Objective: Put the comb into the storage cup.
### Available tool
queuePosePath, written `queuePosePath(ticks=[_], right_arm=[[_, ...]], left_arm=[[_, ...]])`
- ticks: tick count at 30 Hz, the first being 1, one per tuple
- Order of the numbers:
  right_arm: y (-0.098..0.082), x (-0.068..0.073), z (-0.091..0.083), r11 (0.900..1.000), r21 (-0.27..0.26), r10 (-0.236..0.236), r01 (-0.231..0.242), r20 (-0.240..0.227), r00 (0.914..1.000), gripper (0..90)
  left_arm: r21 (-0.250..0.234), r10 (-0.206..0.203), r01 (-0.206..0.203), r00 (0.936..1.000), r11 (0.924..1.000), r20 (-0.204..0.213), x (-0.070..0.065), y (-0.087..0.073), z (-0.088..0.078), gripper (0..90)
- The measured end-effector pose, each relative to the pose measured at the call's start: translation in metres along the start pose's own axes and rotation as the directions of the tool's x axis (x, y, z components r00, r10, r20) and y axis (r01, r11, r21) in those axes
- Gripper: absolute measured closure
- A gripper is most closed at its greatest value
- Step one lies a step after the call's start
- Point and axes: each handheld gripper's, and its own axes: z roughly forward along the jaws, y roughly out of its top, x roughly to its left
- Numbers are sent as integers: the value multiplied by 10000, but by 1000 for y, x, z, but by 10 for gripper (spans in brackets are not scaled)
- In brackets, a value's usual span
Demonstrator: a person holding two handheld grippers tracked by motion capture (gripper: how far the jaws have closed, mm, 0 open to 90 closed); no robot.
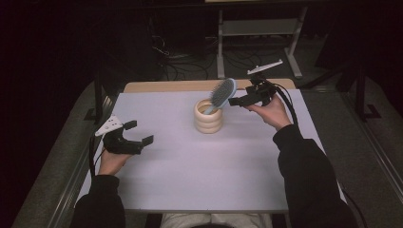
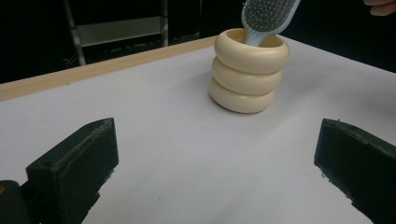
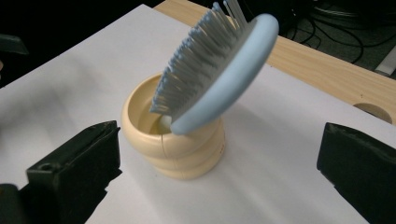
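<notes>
While table [image 1: 190,166] takes most of scene, work sits toward far middle: cream ringed cup [image 1: 208,117] upright, well in from edges. Blue hairbrush [image 1: 222,93] stands handle-down in cup, head leaning up toward right gripper [image 1: 236,101]. That gripper just beside brush head, jaws spread wide, nothing between them. Left gripper [image 1: 139,132] well apart near left edge, jaws wide, empty. Brush long axis tilts toward right hand; right nearer for any regrasp
</notes>
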Motion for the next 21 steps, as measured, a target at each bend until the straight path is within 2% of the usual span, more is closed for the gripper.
queuePosePath(ticks=[11,14,21], right_arm=[[-16,-8,-22,9999,-147,-54,56,158,9999,0],[-21,-10,-27,9992,-399,-23,25,45,10000,0],[-34,-15,-36,9989,-468,-20,25,103,9999,0]], left_arm=[[157,28,-29,10000,9999,65,-2,-1,1,0],[191,80,-82,9999,9998,97,-3,-1,2,0],[270,95,-101,9997,9996,219,-5,-2,4,0]])
